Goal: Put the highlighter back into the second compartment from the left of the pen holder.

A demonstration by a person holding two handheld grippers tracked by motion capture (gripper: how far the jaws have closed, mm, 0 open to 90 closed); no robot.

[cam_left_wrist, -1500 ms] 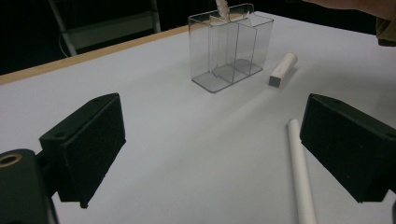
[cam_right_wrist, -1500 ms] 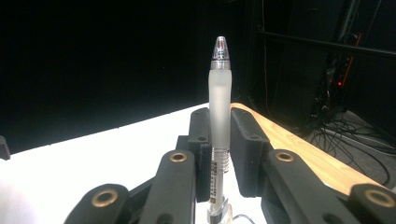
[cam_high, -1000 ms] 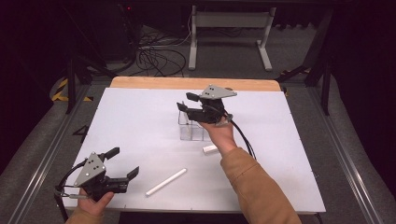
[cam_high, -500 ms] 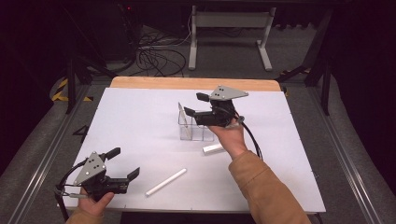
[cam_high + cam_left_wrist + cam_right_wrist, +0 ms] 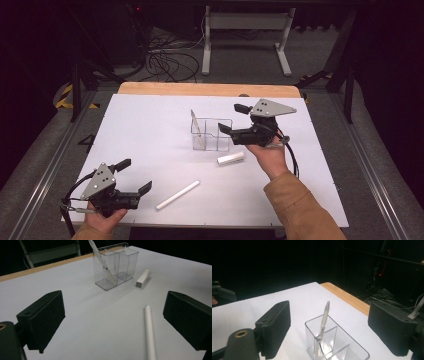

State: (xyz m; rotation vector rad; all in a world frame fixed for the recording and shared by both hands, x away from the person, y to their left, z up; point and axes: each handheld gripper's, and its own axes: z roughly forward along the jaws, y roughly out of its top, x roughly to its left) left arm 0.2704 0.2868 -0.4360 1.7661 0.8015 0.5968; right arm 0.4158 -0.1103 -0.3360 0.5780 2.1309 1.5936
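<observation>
On the white table (image 5: 150, 130), the pen (image 5: 198, 125) stands left of the right gripper (image 5: 231, 119).

Each hand carries a black two-jaw gripper topped by a grey three-cornered plate. On the left gripper (image 5: 131, 176), at the near edge of the white table (image 5: 150, 130), that plate bears small dark screw holes, and a thin black cable loops from its rear. The right gripper (image 5: 234, 119) has the same plate with dark dots and a black cable trailing back past the wrist. Its arm wears a tan-orange sleeve (image 5: 300, 210). The jaws end in blocky, matte black pads (image 5: 42, 320) with finely ribbed faces; a brass-coloured ringed hole sits on the body behind them.
</observation>
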